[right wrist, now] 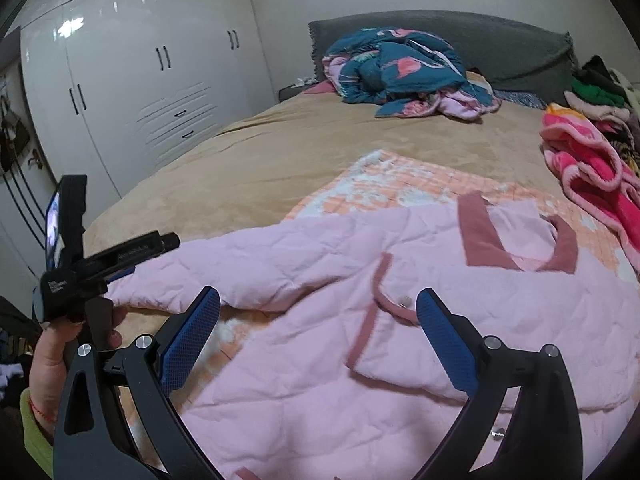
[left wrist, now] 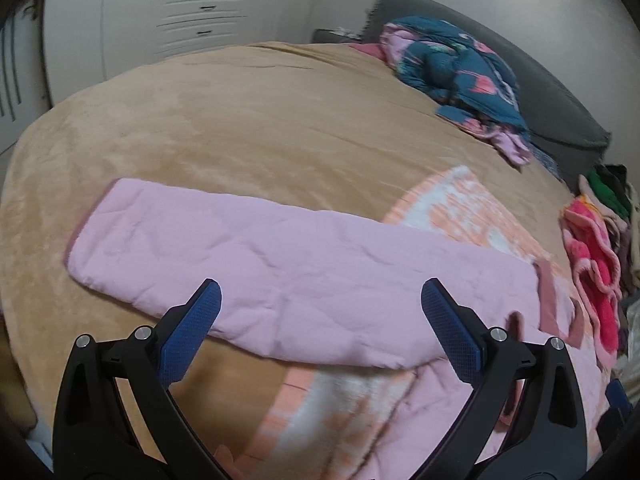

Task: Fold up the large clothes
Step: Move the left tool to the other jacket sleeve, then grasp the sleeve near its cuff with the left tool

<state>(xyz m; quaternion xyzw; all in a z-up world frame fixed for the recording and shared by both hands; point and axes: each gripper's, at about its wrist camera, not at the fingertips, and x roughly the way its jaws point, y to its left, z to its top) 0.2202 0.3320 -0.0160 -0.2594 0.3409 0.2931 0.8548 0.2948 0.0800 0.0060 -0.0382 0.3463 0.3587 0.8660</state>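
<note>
A large pink quilted garment [right wrist: 320, 280] with dusty-rose trim lies spread on the bed, front up, collar [right wrist: 516, 236] toward the right. Its long sleeve [left wrist: 248, 256] stretches out flat to the left over the tan bedcover. My left gripper [left wrist: 320, 304] hovers open just above the sleeve, blue pads wide apart, nothing between them. My right gripper [right wrist: 318, 312] is open too, low over the garment's front placket and a snap button [right wrist: 406, 301]. In the right wrist view the left gripper [right wrist: 96, 264] appears at the left edge, held by a hand near the sleeve's end.
Under the garment lies an orange-and-white checked blanket [right wrist: 400, 184] on the tan bed [left wrist: 240, 128]. A teal and pink quilt [right wrist: 400, 72] is bunched by the grey headboard [right wrist: 500, 44]. A pink fleece [right wrist: 592, 172] and a clothes pile sit at the right. White wardrobes [right wrist: 140, 72] stand left.
</note>
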